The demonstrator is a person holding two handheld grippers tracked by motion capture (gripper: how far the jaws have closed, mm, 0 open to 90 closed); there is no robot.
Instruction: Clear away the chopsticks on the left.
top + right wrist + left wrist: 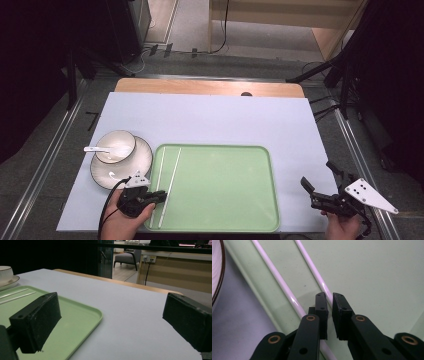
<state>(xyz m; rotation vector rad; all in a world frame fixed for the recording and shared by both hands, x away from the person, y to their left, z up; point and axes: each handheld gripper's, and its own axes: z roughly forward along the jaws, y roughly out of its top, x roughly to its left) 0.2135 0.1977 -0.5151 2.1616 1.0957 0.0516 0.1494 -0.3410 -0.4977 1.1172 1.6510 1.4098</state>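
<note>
Left tongs (329, 300) astride glossy white chopstick (312, 265)

the tray (220, 200) is a pale mint green, plain all over, with tiny dark specks showing in the left gripper view. the two chopsticks (167, 180) on it are glossy white, with a faint pink-lilac tint up close. the bowl (116, 146) and saucer (142, 162) are cream white, the saucer edged with a thin dark brown line, and the spoon (97, 149) is white. the table cover (210, 120) is a flat pale lavender-grey over a light wood top (200, 86). both grippers, left (161, 197) and right (319, 182), are black, with copper-coloured rivets and a light grey plate dotted with dark holes.
</note>
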